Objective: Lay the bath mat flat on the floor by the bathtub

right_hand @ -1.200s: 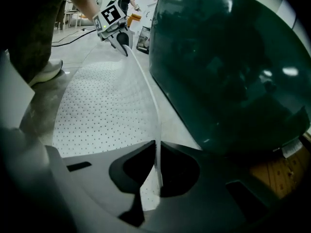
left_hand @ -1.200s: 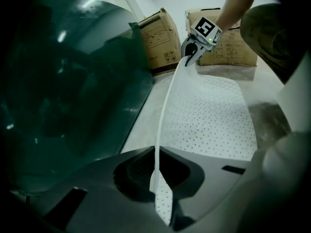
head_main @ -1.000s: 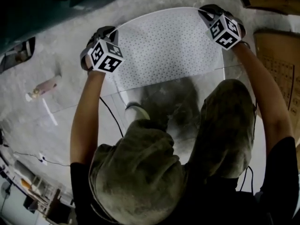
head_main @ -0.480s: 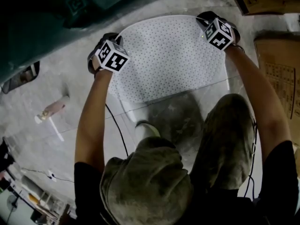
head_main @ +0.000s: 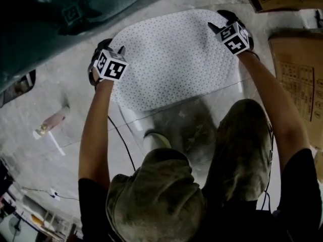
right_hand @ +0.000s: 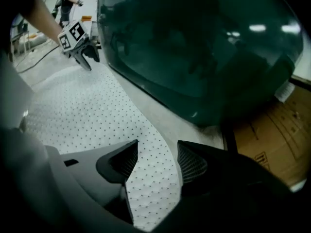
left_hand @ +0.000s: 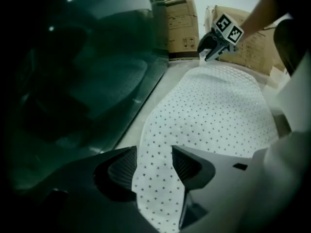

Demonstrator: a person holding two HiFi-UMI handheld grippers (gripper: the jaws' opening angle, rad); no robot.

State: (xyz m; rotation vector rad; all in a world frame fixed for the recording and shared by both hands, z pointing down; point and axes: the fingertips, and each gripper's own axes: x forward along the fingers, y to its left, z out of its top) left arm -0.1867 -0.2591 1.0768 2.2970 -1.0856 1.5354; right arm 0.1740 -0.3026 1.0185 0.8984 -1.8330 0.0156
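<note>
Both grippers have just been opening: your left gripper (left_hand: 154, 155) and right gripper (right_hand: 156, 155) each hold their fingers (left_hand: 122, 165) well apart, astride one end of the white dotted bath mat (head_main: 176, 59) without pressing it. Its long axis runs side to side before you on the floor (head_main: 65, 95), far edge just beside the dark bathtub (head_main: 55, 19). Bare floor lies open at its left end, while cardboard boxes (head_main: 298, 79) stand near its right end.
</note>
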